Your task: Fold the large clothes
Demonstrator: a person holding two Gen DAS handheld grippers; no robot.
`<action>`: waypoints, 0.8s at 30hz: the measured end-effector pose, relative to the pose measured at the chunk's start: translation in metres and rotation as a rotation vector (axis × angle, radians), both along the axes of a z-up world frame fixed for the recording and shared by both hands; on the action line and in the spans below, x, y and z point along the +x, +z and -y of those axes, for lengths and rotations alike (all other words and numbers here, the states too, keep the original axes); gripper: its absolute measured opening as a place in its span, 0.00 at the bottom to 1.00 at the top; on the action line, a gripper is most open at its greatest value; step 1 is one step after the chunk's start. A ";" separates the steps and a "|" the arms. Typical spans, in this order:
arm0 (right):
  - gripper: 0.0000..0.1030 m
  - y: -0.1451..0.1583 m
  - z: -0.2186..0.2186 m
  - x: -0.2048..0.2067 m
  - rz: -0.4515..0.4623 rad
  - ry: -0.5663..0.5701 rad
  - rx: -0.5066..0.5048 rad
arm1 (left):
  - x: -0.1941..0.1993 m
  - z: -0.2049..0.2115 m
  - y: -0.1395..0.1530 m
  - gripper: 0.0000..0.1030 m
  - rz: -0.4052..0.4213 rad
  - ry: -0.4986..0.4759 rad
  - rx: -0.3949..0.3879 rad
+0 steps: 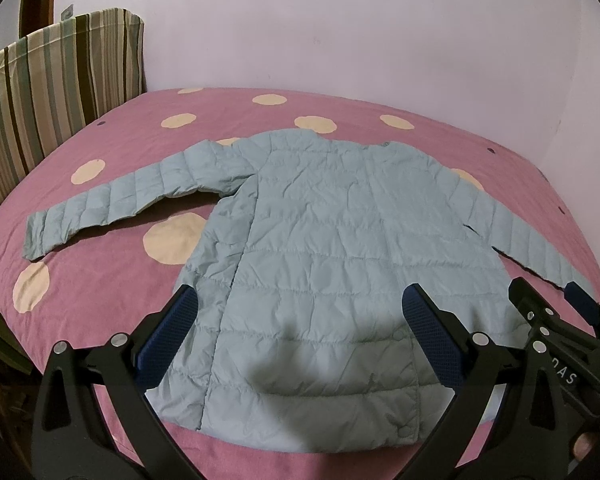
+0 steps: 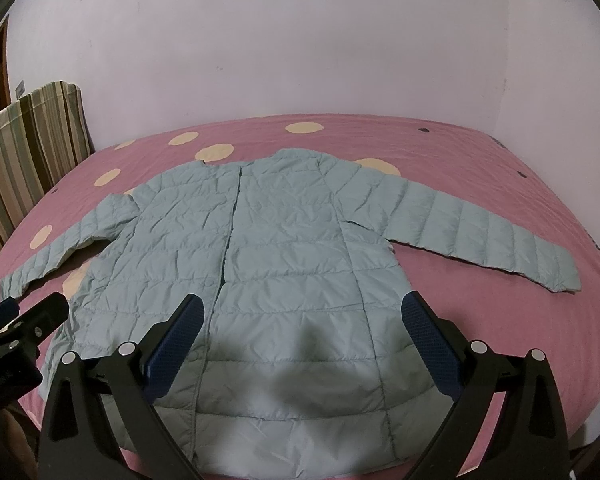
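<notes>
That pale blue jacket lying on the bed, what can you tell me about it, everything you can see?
The jacket is a pale blue, thin quilted puffer with stitched horizontal channels and a crinkled, slightly shiny fabric. It lies flat and unfolded on the pink spotted bedcover, front up, closed down the middle, collar toward the wall and hem toward the cameras. Both sleeves are spread out to the sides, angled down toward the hem. Shadows fall across the lower part. Both sets of jaws stand open above the hem; nothing grips the jacket.

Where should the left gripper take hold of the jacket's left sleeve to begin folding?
At the cuff of the sleeve, coming from the outer left side: the sleeve lies flat and stretched away from the jacket, so its free end lifts easily.
</notes>
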State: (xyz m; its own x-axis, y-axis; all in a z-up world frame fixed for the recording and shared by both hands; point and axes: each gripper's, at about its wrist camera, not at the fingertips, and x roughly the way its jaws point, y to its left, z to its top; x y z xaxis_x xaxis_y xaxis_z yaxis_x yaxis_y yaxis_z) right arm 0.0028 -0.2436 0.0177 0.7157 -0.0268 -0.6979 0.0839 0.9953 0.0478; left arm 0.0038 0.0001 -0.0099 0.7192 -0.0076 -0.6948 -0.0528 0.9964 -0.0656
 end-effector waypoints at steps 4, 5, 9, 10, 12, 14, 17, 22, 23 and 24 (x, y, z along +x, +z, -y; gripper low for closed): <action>0.95 0.000 -0.001 -0.001 0.000 0.002 -0.001 | 0.000 0.000 0.000 0.98 -0.003 -0.002 0.000; 0.95 0.000 -0.001 -0.001 0.000 0.002 0.000 | 0.000 0.000 0.000 0.98 -0.004 -0.001 -0.001; 0.95 0.000 -0.002 -0.001 -0.001 0.001 0.000 | 0.002 0.000 0.000 0.98 -0.010 0.000 -0.003; 0.95 0.000 -0.001 0.000 -0.001 0.001 0.000 | 0.002 0.000 0.000 0.98 -0.012 0.000 -0.003; 0.95 0.000 -0.002 -0.001 -0.001 0.001 0.000 | 0.002 0.001 0.000 0.98 -0.014 0.000 -0.003; 0.95 0.000 -0.002 -0.001 -0.001 0.002 0.000 | 0.002 0.001 0.000 0.98 -0.014 0.000 -0.003; 0.95 -0.001 -0.001 -0.001 0.000 0.001 -0.001 | 0.002 0.001 0.000 0.98 -0.014 0.000 -0.004; 0.95 -0.001 -0.001 -0.001 0.000 0.001 0.000 | 0.002 0.001 0.000 0.98 -0.014 0.000 -0.003; 0.95 -0.001 -0.001 -0.001 0.000 0.002 0.000 | 0.002 0.001 0.000 0.98 -0.014 0.000 -0.004; 0.95 -0.001 -0.001 -0.001 -0.001 0.002 0.000 | 0.002 0.001 0.000 0.98 -0.014 0.000 -0.005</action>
